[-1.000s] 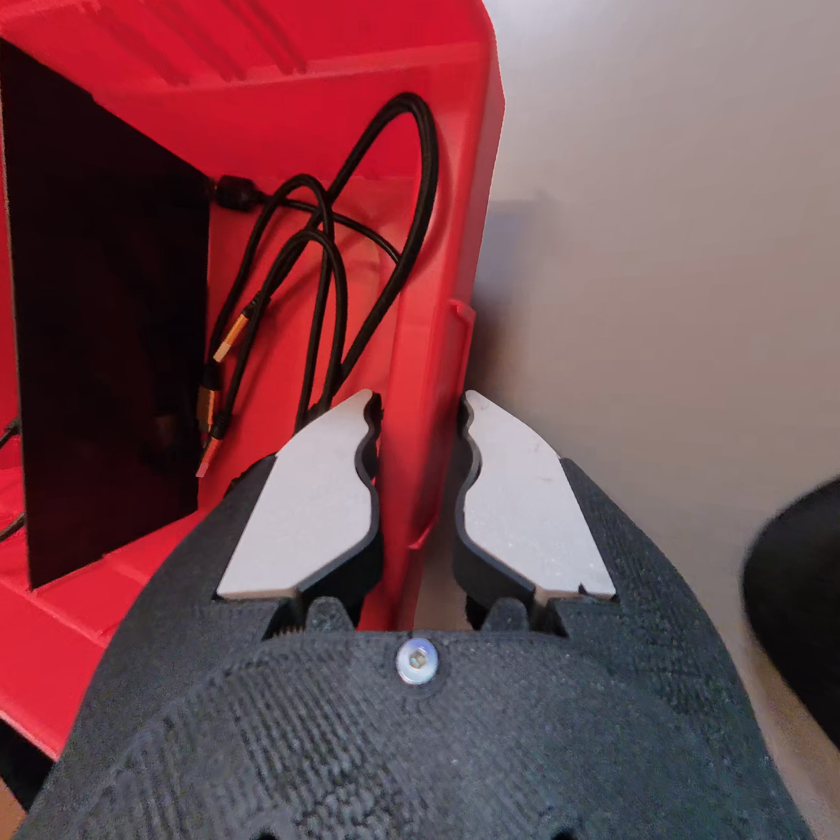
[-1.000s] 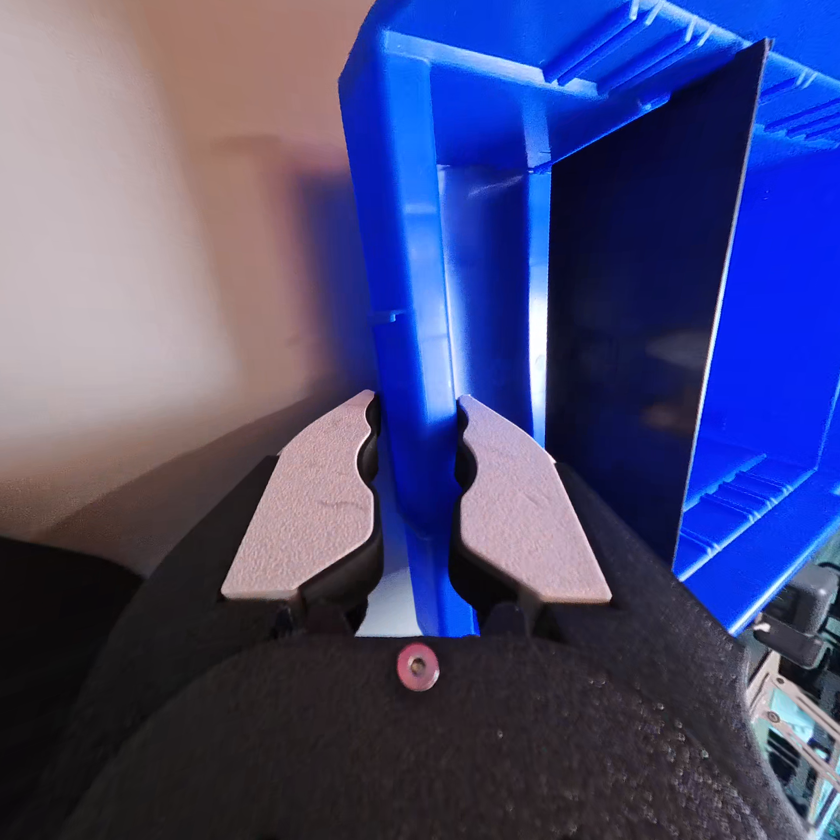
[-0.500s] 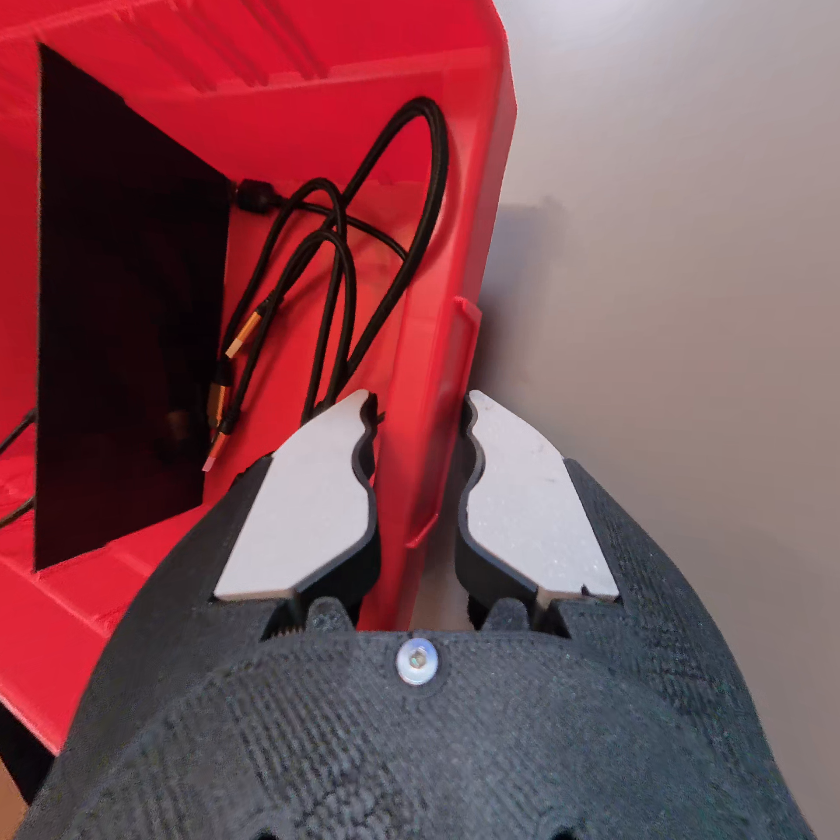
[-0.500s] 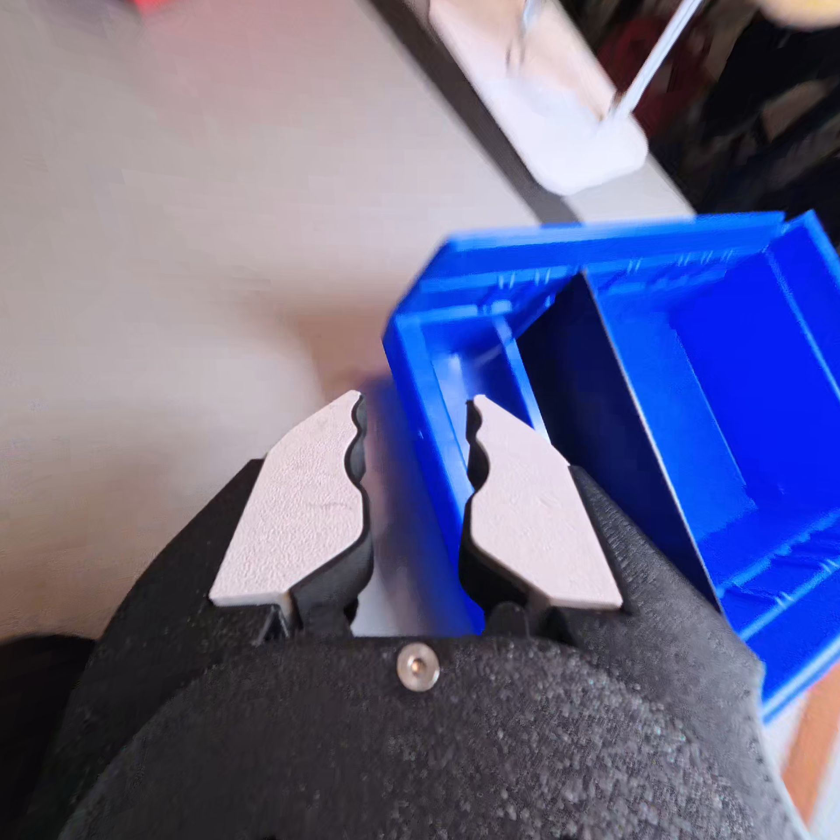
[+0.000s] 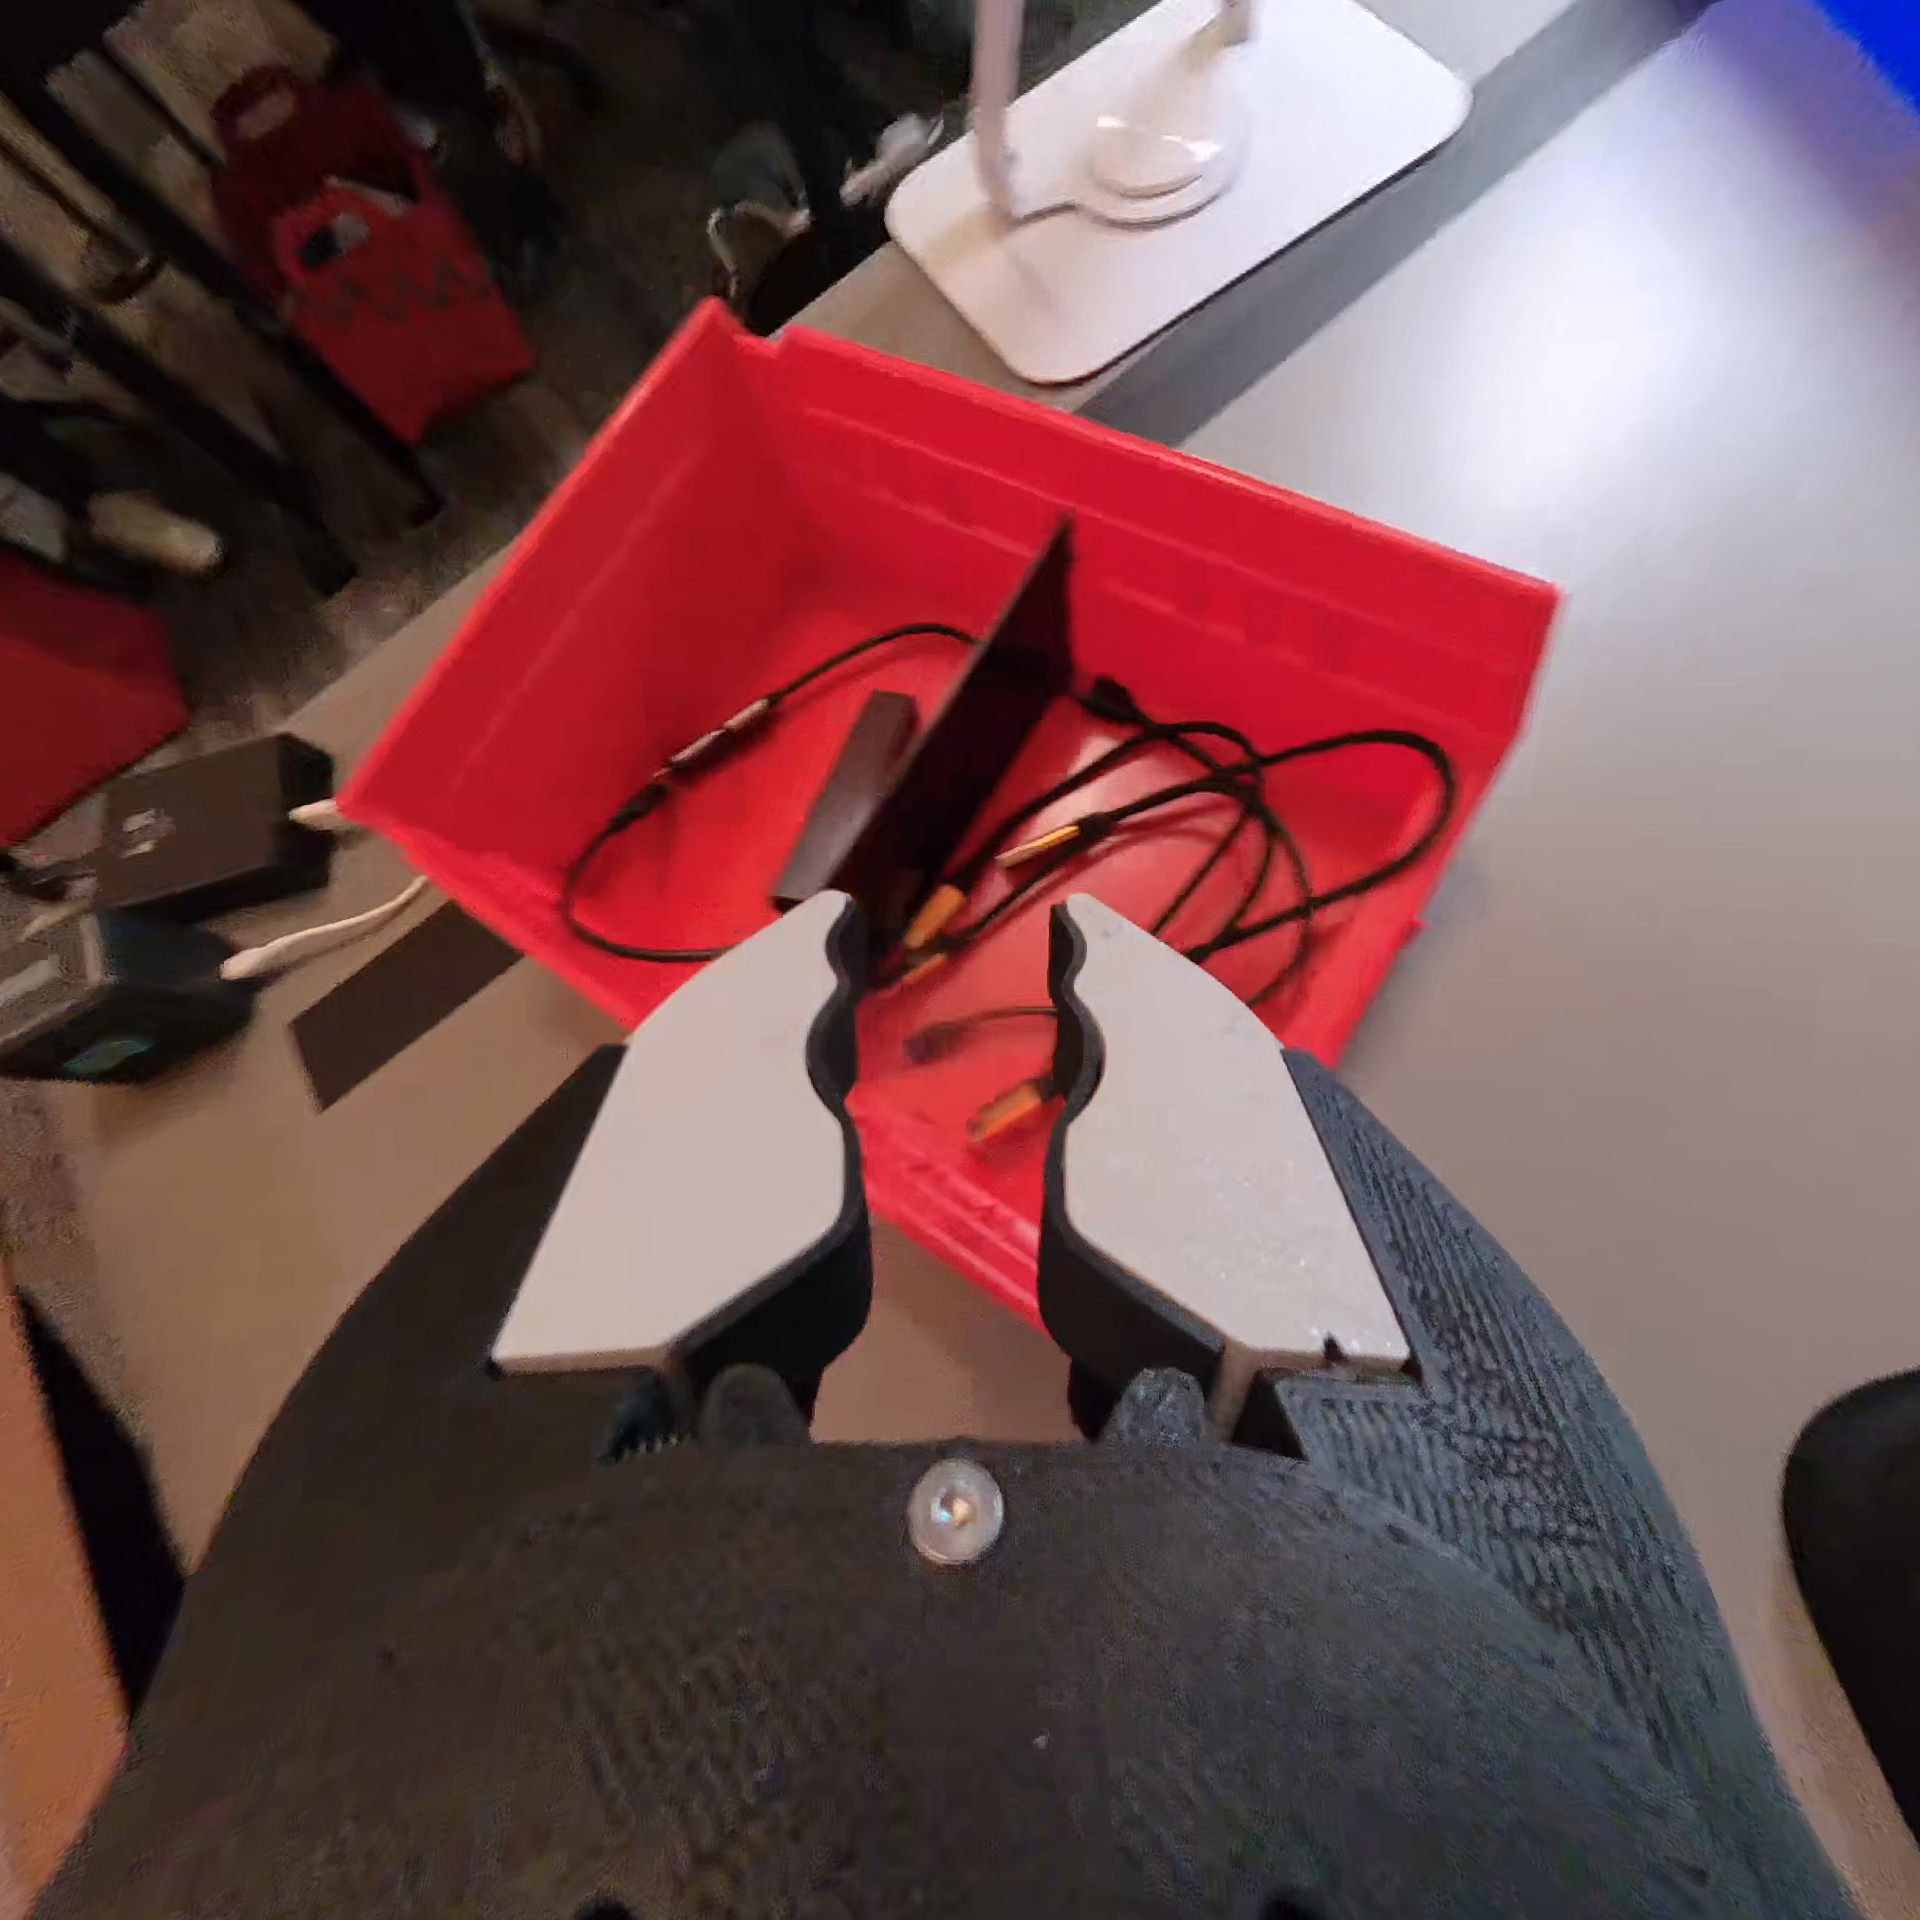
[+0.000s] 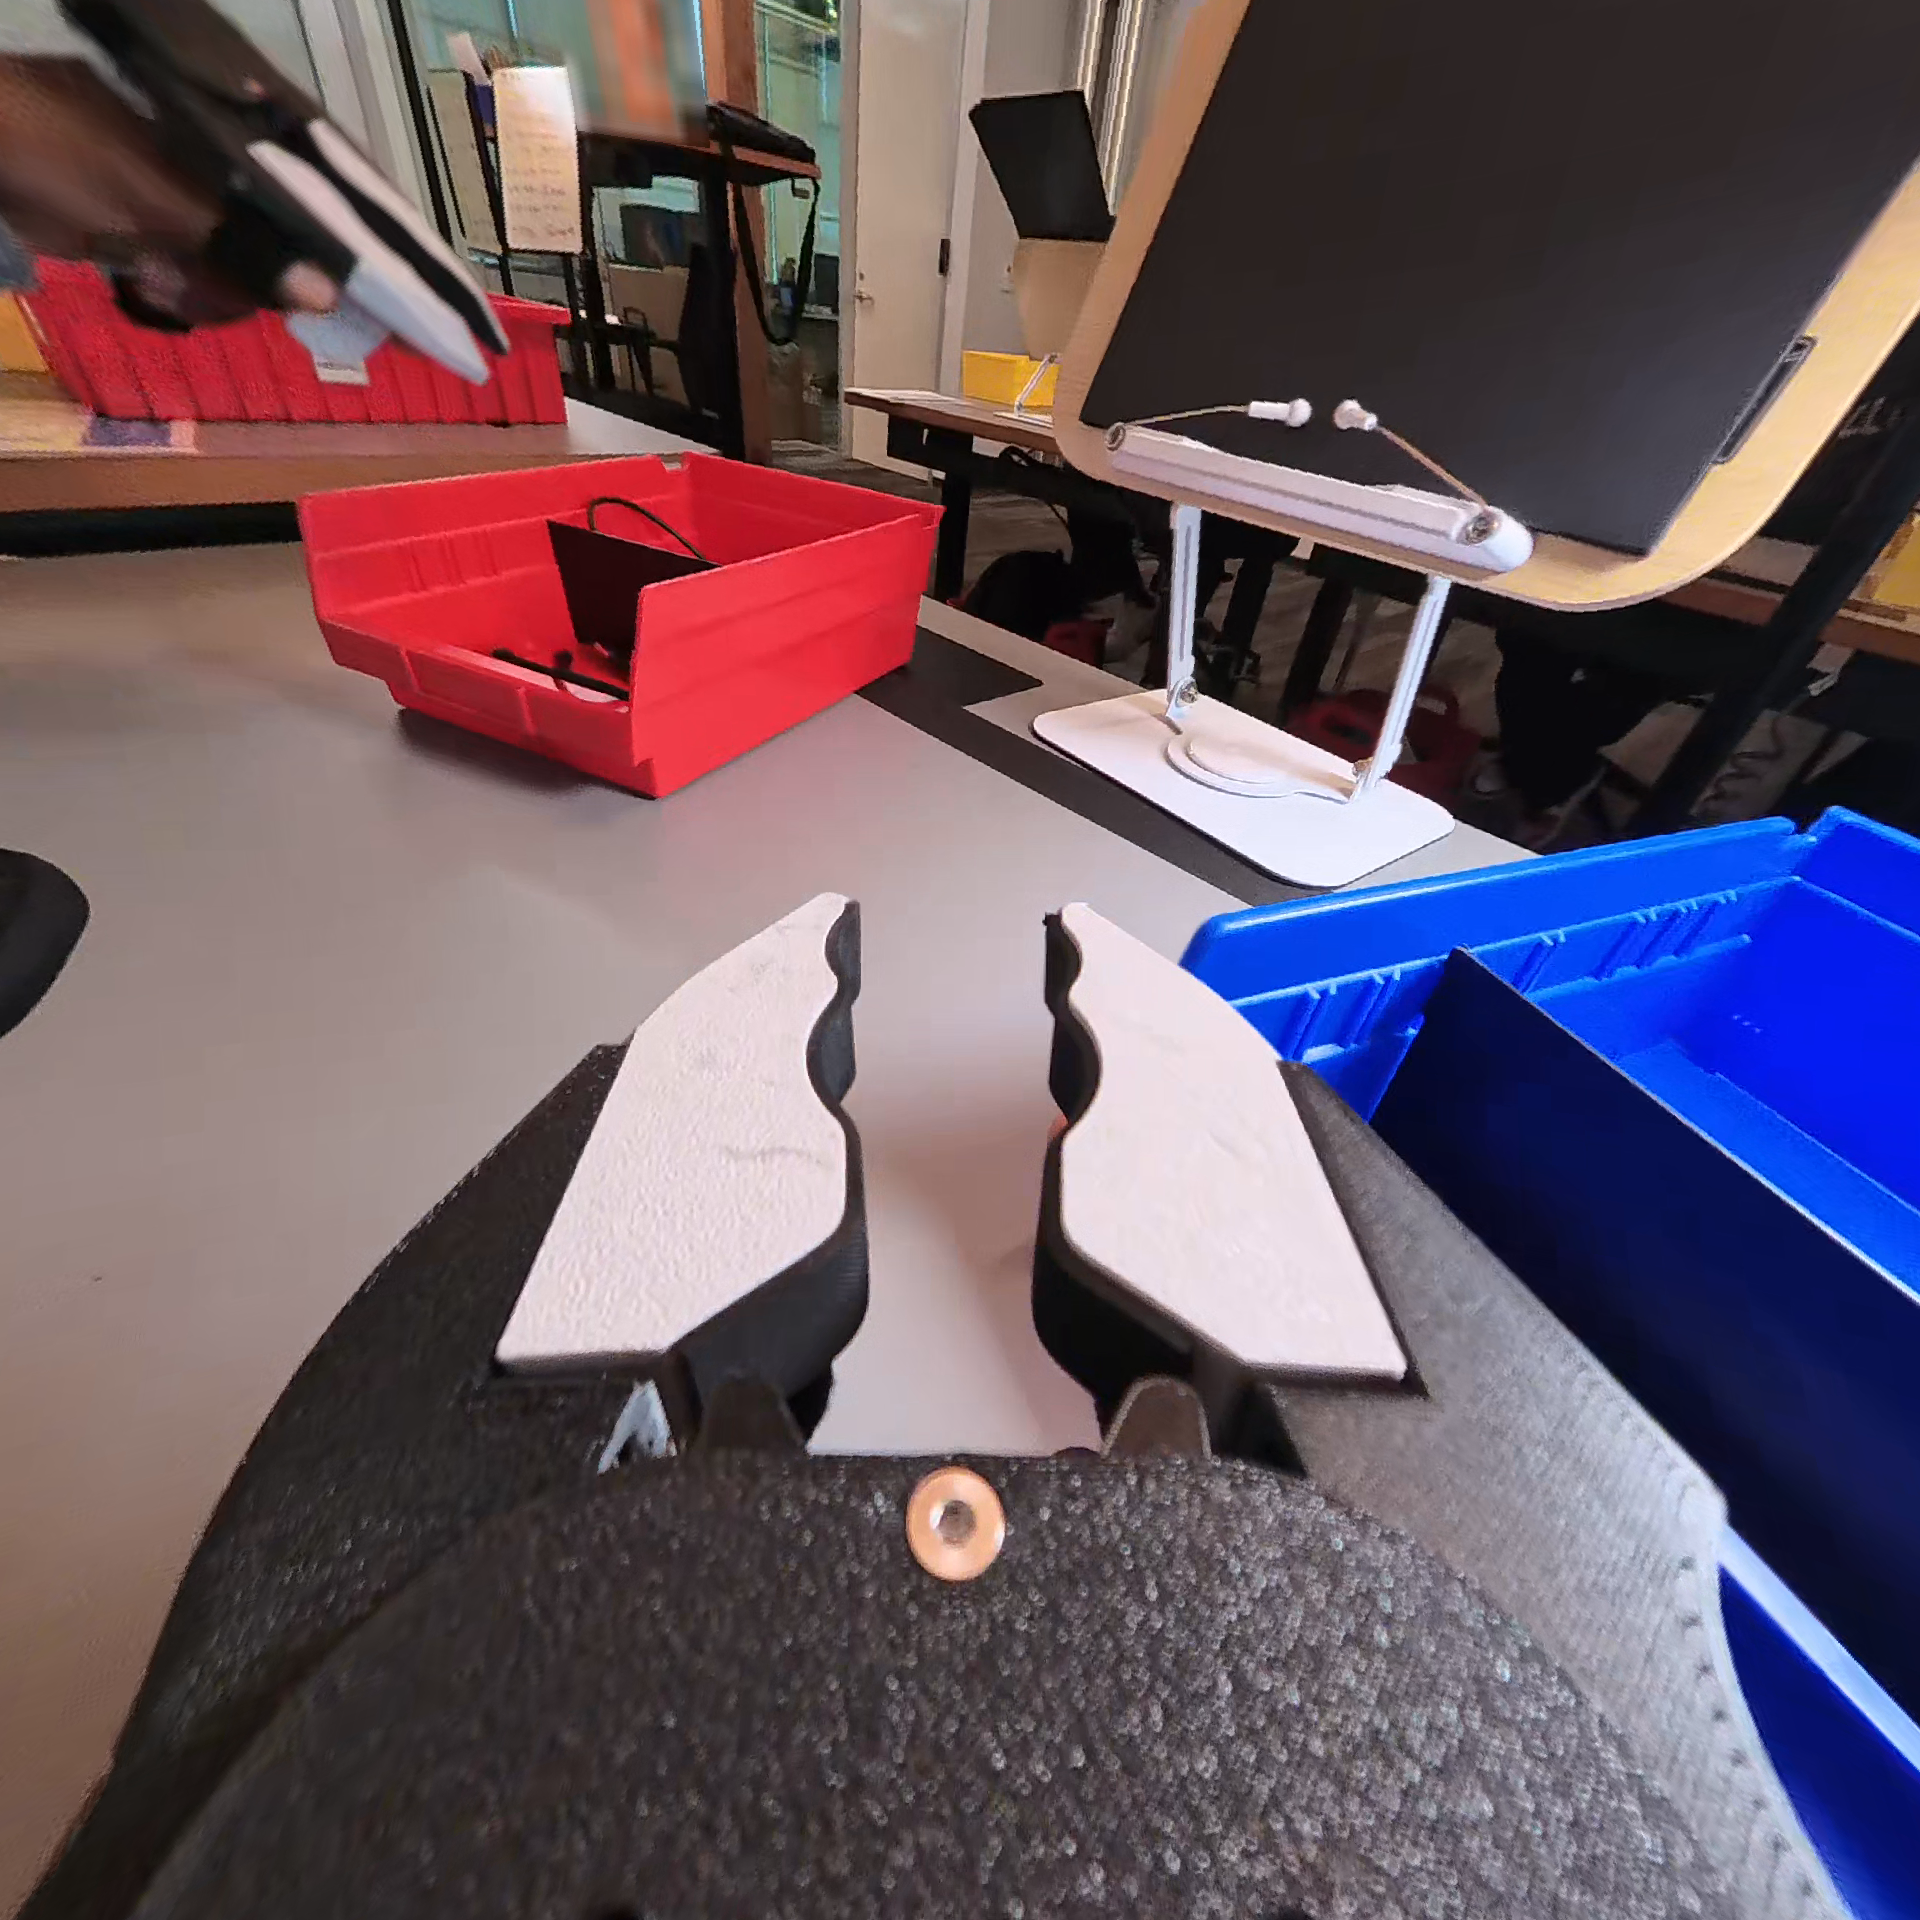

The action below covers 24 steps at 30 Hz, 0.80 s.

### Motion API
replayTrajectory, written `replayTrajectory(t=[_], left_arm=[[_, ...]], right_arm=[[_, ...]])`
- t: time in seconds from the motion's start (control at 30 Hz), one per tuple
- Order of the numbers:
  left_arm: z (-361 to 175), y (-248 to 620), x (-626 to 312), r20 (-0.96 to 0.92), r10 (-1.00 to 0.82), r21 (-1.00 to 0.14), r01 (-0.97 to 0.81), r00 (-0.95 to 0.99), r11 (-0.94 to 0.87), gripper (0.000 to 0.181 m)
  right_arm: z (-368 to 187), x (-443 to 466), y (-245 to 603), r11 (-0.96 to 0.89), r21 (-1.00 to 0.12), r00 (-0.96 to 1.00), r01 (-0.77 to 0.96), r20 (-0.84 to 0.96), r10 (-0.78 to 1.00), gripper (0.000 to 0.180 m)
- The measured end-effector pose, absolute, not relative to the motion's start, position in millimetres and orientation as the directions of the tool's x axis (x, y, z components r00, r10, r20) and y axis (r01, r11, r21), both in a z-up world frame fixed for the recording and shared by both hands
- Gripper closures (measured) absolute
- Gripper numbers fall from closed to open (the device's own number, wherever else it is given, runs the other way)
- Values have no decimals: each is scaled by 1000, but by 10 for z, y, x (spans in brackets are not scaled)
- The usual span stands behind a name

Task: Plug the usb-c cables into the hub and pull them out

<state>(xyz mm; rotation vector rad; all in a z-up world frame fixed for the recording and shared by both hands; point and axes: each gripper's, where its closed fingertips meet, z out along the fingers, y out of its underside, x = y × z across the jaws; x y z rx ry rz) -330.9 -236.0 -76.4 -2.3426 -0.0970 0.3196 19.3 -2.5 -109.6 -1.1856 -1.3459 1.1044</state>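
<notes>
A red bin (image 5: 665, 582) sits on the grey table with a black divider (image 5: 977, 748) across it. Black USB-C cables (image 5: 1340, 810) with orange plugs lie tangled in its right half. A dark hub (image 5: 857, 779) with its own cable lies in the left half. My left gripper (image 5: 951, 914) is open and empty, raised above the bin's near wall. My right gripper (image 6: 951, 920) is open and empty, low over the table, left of a blue bin (image 6: 1351, 966). The red bin also shows in the right wrist view (image 6: 779, 644), with the left gripper (image 6: 436, 322) above it.
The blue bin has a dark divider (image 6: 1621, 1164) and looks empty. A white tablet stand (image 6: 1247, 800) holding a dark tablet (image 6: 1507, 260) stands at the table's far edge. Black devices with white cables (image 5: 187, 831) lie left of the red bin. Left tips to right tips: about 40 cm.
Both grippers have let go of the bin walls, opened and pulled back. The left one has risen above the red bin; the right one now sits left of the blue bin.
</notes>
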Motion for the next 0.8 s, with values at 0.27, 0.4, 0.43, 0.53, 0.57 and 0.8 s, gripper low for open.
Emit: replayTrajectory(t=[0.27, 0.4, 0.43, 0.53, 0.57, 0.8], left_arm=[[-1059, -1947, -4083, -318, 123, -408, -18, 940, -913, 147], [-1452, -1824, -4375, -371, 67, -218, -17, 926, -976, 146], [-1549, -1830, -4459, -392, 46, -157, -17, 919, -987, 146], [-1753, -1884, -4697, -448, -15, 14, -10, 894, -1000, 145], [-1788, -1912, -4773, -471, -43, 71, -11, 881, -997, 145], [-2016, -2076, -4975, -495, -201, 335, -28, 845, -942, 158]], right_arm=[[-1200, 228, -101, 133, -986, -50, 105, 128, 990, 148], [-1260, 229, -95, 145, -982, -56, 121, 139, 989, 149], [-1273, 229, -94, 144, -982, -60, 124, 137, 989, 149], [-1297, 233, -81, 144, -981, -59, 130, 138, 989, 150], [-1303, 235, -76, 145, -980, -58, 132, 139, 989, 150], [-1334, 235, -88, 118, -983, -72, 140, 109, 991, 151]])
